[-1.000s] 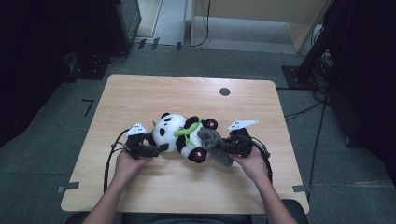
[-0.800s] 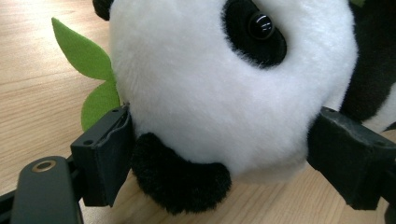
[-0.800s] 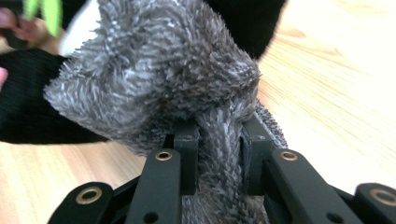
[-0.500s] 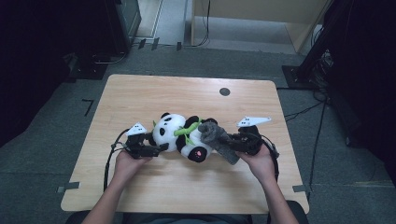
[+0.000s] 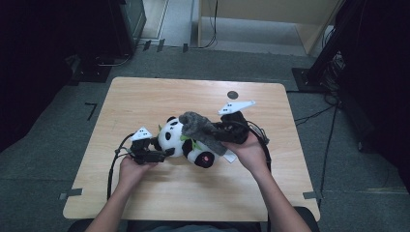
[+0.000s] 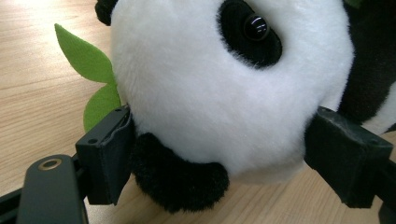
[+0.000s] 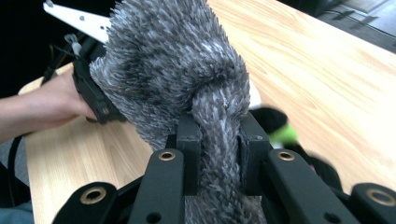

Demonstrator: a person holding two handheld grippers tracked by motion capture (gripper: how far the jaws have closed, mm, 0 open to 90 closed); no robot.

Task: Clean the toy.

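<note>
A black-and-white panda plush (image 5: 171, 137) lies on the wooden table (image 5: 145, 101), with a green felt leaf (image 6: 84, 56) beside its head. My left gripper (image 5: 166, 152) holds the panda's head (image 6: 210, 84), its wide-set jaws pressing the fur on both sides (image 6: 219, 154). My right gripper (image 5: 218, 135) is raised just above the panda's body and is shut on a grey fuzzy cloth (image 5: 198, 126). In the right gripper view the cloth (image 7: 173, 60) bunches between the pads and hides most of the panda; the gripper (image 7: 218, 135) pinches a narrow fold of it.
A small black round mark (image 5: 232, 94) sits near the table's far edge. Cables trail from both grippers across the table. Dark equipment and stands are on the floor beyond the table's far corners.
My right gripper has risen and shifted toward the far side with the grey cloth, lifting it off the panda's body. The left gripper and the panda's head have stayed put.
</note>
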